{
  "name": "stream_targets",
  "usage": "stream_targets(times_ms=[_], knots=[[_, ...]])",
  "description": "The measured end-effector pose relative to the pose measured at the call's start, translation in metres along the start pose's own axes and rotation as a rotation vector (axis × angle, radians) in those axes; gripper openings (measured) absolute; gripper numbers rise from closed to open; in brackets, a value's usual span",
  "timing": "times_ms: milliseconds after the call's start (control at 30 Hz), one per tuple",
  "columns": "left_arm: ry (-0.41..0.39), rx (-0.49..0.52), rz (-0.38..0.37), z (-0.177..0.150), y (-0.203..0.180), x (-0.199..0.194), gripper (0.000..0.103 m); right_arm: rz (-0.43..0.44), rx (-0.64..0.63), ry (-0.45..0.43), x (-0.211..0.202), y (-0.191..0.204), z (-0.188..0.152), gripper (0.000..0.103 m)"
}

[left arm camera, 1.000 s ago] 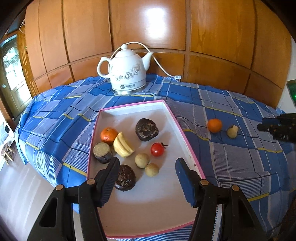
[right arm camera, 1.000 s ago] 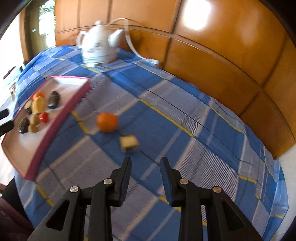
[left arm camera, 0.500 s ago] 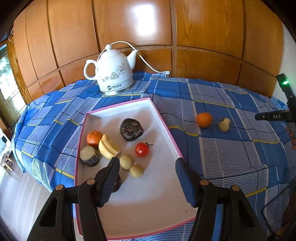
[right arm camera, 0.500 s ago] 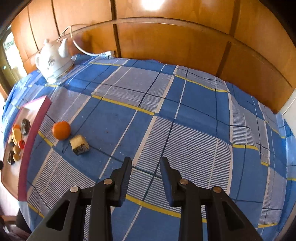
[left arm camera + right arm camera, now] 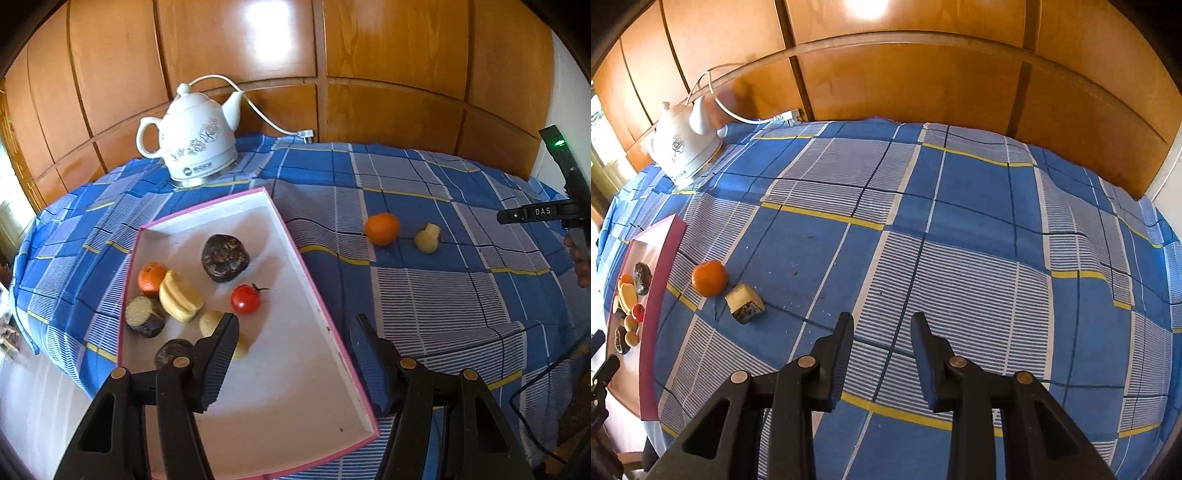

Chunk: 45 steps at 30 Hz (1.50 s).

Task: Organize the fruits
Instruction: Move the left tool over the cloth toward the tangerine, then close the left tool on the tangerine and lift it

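Your left hand-held gripper (image 5: 295, 354) hangs over the near half of the tray (image 5: 325, 317), its jaws spread wide with nothing between them. Its left finger (image 5: 218, 354) covers part of a pale fruit and sits just beside a dark round one (image 5: 171, 350) at the tray's near left. Farther in lie a tomato (image 5: 245, 299), a banana piece (image 5: 179, 301), a dark cut chunk (image 5: 142, 317), a small orange (image 5: 151, 273) and a dark lump (image 5: 224, 253), all grouped toward the tray's left and middle.

Your right hand-held gripper (image 5: 882, 354) is above the blue plaid cloth (image 5: 960, 206) on the tabletop, jaws partly open and holding nothing. The 2 loose fruits lie on the cloth ahead of it and to its left: an orange (image 5: 709, 278) and, just beside it on the near right, a cut wedge (image 5: 744, 304) with a pale face and dark rind. Both sit outside the tray, near its pink right wall (image 5: 661, 280), and neither lies between the fingers. From the left camera, the orange (image 5: 382, 229) and wedge (image 5: 427, 238) lie side by side, well to the right of the tray.

A white kettle (image 5: 192, 147) stands at the far edge by the wood panelling, its cord trailing right.
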<state>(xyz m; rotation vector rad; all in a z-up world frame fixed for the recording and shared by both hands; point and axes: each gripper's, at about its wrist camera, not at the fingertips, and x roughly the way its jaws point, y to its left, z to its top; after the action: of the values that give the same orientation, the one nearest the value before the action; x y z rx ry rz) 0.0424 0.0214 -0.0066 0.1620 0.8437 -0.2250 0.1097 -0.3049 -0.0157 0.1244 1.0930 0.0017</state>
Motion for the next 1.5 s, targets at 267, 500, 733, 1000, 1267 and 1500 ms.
stream_targets(times_ms=[267, 500, 733, 1000, 1267, 1500], knots=[[0.022, 0.016, -0.069, 0.011, -0.016, 0.008, 0.063, -0.005, -0.004, 0.012, 0.002, 0.0, -0.001, 0.032], [0.047, 0.054, -0.118, 0.022, -0.035, 0.018, 0.064, 0.001, -0.009, 0.013, 0.001, 0.002, -0.001, 0.032], [0.072, 0.061, -0.169, 0.045, -0.049, 0.037, 0.067, 0.002, -0.017, 0.011, 0.0, 0.004, -0.001, 0.032], [0.111, 0.027, -0.213, 0.067, -0.056, 0.062, 0.067, 0.012, -0.027, 0.012, 0.0, 0.007, -0.001, 0.032], [0.135, 0.0, -0.243, 0.082, -0.062, 0.083, 0.066, 0.02, -0.029, 0.009, -0.001, 0.009, -0.001, 0.033], [0.165, -0.015, -0.251, 0.096, -0.067, 0.111, 0.063, 0.029, -0.036, 0.011, 0.0, 0.011, -0.001, 0.033]])
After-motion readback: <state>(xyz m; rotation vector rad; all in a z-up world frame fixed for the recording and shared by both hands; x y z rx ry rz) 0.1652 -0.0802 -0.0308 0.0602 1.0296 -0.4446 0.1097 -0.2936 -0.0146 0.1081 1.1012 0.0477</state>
